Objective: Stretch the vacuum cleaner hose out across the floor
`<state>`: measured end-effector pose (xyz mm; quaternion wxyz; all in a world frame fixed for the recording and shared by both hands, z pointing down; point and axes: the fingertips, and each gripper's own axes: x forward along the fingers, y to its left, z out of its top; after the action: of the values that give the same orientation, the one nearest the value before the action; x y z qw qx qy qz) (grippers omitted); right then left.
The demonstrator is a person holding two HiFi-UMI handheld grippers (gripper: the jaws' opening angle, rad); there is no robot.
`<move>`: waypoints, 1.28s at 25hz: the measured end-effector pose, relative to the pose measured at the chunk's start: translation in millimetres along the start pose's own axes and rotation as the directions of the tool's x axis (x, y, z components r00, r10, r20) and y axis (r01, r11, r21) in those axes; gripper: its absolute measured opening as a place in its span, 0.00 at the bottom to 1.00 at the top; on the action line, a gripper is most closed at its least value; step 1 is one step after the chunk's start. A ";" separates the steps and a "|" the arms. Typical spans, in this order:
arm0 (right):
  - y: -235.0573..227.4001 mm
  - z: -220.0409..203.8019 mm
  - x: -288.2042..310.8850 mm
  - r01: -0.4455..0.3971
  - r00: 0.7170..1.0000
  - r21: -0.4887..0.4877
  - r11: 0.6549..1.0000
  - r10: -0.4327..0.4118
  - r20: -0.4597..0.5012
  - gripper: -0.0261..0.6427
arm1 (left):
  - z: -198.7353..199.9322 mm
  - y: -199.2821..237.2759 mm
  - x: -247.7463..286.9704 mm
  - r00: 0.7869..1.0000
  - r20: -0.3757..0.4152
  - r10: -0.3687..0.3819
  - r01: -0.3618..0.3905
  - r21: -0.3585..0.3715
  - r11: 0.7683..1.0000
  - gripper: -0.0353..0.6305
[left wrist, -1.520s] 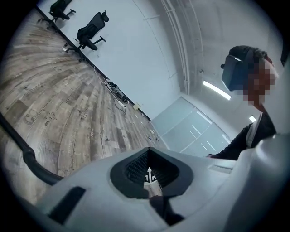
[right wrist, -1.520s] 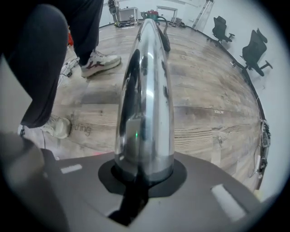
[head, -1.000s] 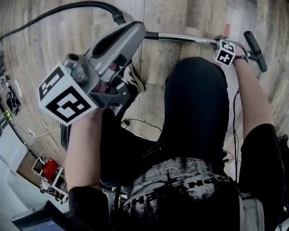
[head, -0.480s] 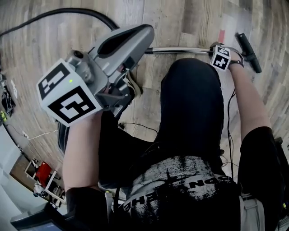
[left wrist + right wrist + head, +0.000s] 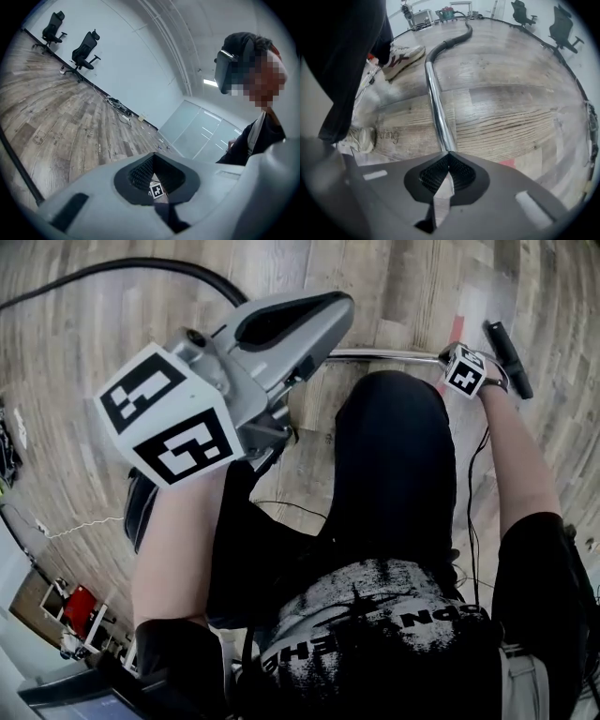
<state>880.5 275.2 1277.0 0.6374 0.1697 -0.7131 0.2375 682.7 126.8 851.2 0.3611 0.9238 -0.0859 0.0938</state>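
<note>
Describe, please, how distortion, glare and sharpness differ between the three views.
Head view: fisheye bends the floorboards and the hose. Left gripper view: dark rounded corners, a bright ceiling light. Right gripper view: glare streaks the metal tube; the floorboards bow there too, yet stay sharp.

The right gripper (image 5: 448, 154) points down at the plank floor (image 5: 511, 84), its jaws just closed, tips meeting with nothing between. From under the tips a chrome tube (image 5: 437, 108) runs to the black hose (image 5: 457, 37), which curves toward the floor's far edge, passing a sneaker (image 5: 401, 55).
</note>
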 end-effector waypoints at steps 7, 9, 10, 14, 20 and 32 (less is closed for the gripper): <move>51.4 60.6 -153.0 -0.155 0.985 0.081 0.985 0.147 0.091 0.05 | 81.8 -15.5 -14.8 0.997 0.037 -0.074 0.062 0.263 0.963 0.05; 68.0 91.0 -232.8 -0.191 0.963 0.095 0.977 0.168 0.211 0.05 | 114.0 -37.0 -28.9 0.997 0.047 -0.054 0.037 0.294 0.955 0.05; 72.7 105.2 -274.0 -0.204 0.946 0.114 0.972 0.166 0.279 0.05 | 127.1 -50.3 -38.2 0.998 0.047 -0.039 0.023 0.299 0.954 0.05; 92.4 156.4 -432.4 -0.229 0.837 0.193 0.954 0.091 0.540 0.05 | 166.6 -121.2 -84.5 0.999 0.048 0.018 -0.030 0.268 0.963 0.05; 124.4 199.7 -654.2 -0.209 0.553 0.200 0.957 -0.053 0.832 0.05 | 218.4 -239.4 -132.1 0.985 0.115 0.130 -0.158 0.276 0.948 0.05; 233.3 179.7 -947.4 -0.157 -0.032 -0.044 0.987 0.040 0.999 0.05 | 270.9 -458.8 -189.7 0.935 0.276 0.222 -0.323 0.407 0.854 0.05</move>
<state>727.4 311.4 297.4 -0.0910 0.2632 -0.9531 0.1182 633.2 291.2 312.3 0.1109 0.9645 -0.2321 0.0593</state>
